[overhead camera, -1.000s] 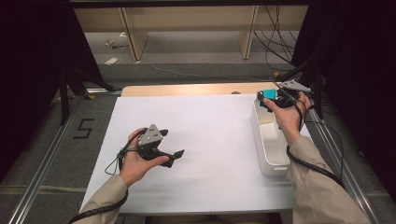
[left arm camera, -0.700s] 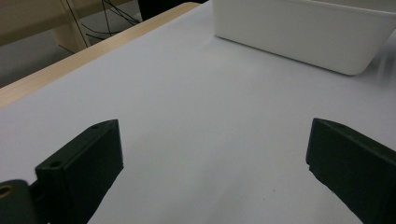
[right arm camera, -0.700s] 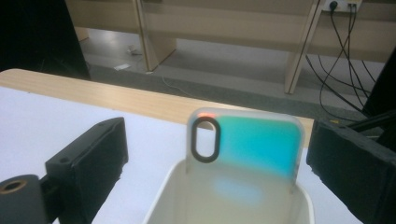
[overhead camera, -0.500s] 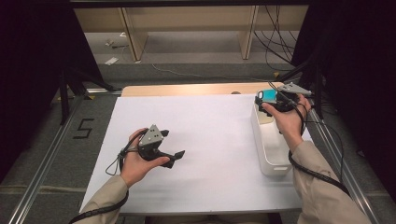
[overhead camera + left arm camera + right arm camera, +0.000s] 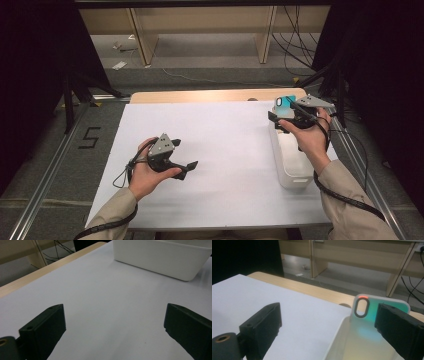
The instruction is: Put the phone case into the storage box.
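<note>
A flat teal and white card [image 5: 372, 315] with a dark oval ring near its top stands upright at the far end of a white bin [image 5: 337, 340]. My right gripper [image 5: 328, 317] is open, low over that end of the bin. Its right jaw covers the card's right edge and nothing sits between the jaws. In the high view the right gripper [image 5: 280, 120] hovers by the card [image 5: 284, 102] at the bin's [image 5: 295, 172] far end. My left gripper [image 5: 186, 169] is open and empty, held just above the white sheet at the left, and it points toward the bin [image 5: 162, 260].
A white sheet [image 5: 225, 145] covers most of the table, with a strip of wood [image 5: 210, 95] bare along the far edge. Beyond the table are wooden shelf legs [image 5: 142, 42] and loose cables [image 5: 300, 35] on the floor. Metal rails [image 5: 50, 175] run along both sides.
The right gripper has shifted slightly at the bin's far end, staying open. The left gripper has held still.
</note>
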Available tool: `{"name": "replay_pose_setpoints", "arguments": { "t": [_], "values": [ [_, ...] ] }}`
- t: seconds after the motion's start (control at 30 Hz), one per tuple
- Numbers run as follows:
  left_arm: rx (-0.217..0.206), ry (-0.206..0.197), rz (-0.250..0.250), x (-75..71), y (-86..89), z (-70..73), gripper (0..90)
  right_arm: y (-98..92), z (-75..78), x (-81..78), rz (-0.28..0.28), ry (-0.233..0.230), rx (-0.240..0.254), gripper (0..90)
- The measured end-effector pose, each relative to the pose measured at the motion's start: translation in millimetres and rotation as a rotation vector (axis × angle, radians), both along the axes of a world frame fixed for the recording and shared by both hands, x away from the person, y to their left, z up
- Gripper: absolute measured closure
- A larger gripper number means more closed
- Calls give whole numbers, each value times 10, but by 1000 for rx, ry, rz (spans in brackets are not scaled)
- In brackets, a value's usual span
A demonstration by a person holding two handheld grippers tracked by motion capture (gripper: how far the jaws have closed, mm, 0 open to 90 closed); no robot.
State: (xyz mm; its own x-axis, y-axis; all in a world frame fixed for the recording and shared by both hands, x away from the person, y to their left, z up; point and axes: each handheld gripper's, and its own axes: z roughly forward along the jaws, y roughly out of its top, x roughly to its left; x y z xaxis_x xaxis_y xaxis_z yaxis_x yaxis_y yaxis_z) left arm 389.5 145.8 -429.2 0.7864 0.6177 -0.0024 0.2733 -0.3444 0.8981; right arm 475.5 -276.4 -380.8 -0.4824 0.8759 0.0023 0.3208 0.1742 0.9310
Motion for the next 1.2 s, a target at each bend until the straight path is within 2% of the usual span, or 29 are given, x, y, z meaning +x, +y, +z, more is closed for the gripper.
{"name": "replay_pose_setpoints", "arguments": {
  "t": [0.17, 0.57, 1.2],
  "values": [
    [-2, -1, 1, 1, 6, 4, 35, -4, 28, -119, 41, -8, -11, 105],
    [-3, 2, 3, 3, 3, 0, 35, -60, -24, -425, 125, 10, -21, 129],
    [-4, 4, 5, 3, 6, -2, 35, -68, -96, -645, 187, -5, -18, 135]
  ]
}}
